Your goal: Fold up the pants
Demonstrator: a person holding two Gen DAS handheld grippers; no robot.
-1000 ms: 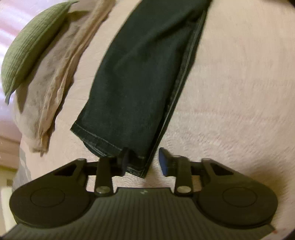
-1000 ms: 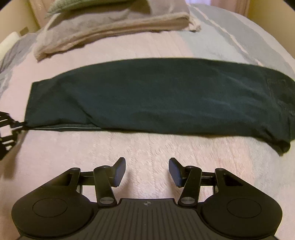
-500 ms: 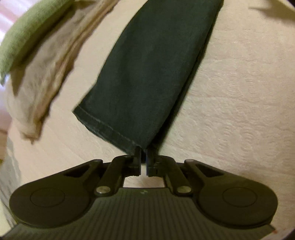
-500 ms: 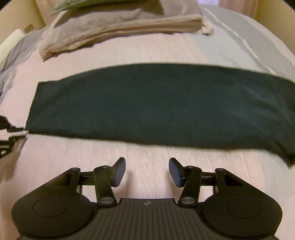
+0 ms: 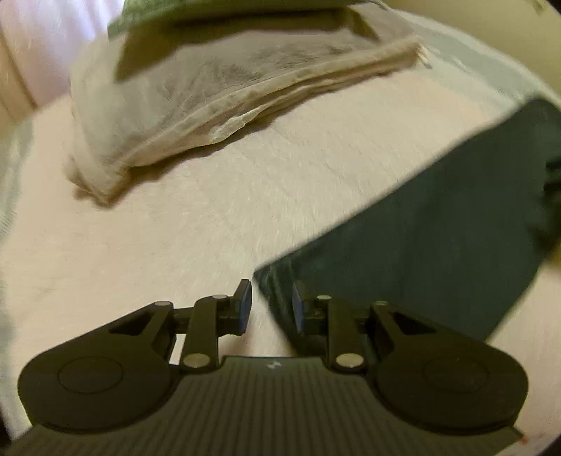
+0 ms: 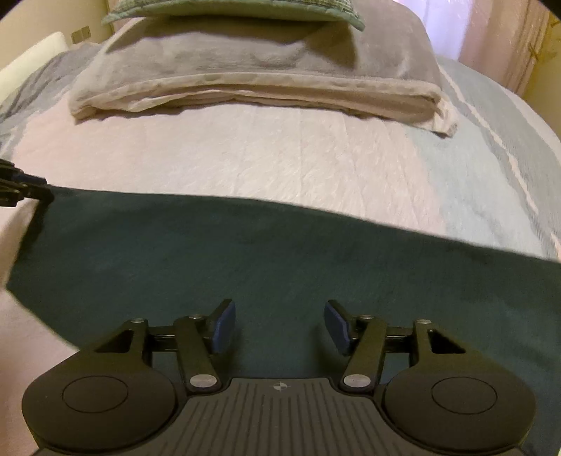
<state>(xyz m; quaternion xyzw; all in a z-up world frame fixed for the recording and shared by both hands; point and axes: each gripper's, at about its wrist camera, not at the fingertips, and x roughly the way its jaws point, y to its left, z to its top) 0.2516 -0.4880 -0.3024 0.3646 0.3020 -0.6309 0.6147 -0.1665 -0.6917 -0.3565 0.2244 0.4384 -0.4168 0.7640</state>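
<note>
Dark teal pants (image 6: 245,252) lie flat in a long band across the pink bedspread (image 6: 245,154). My right gripper (image 6: 278,322) hovers open over the band's near edge, with nothing between its fingers. In the left wrist view the pants (image 5: 438,228) stretch away to the right, and their hem corner lies just ahead of my left gripper (image 5: 271,307). That gripper's jaws stand apart, the cloth edge lying beside the right pad. The left gripper (image 6: 21,189) also shows at the pants' far left corner in the right wrist view.
A folded beige-grey blanket (image 6: 252,70) lies across the bed beyond the pants, with a green cushion (image 6: 231,10) on top. The bedspread turns pale blue with stripes (image 6: 491,175) at the right. A curtain (image 6: 491,42) hangs at the far right.
Half a second ago my left gripper was shut on the hem; now its jaws are apart and it has swung to face the blanket. The right gripper moved forward over the pants, still open.
</note>
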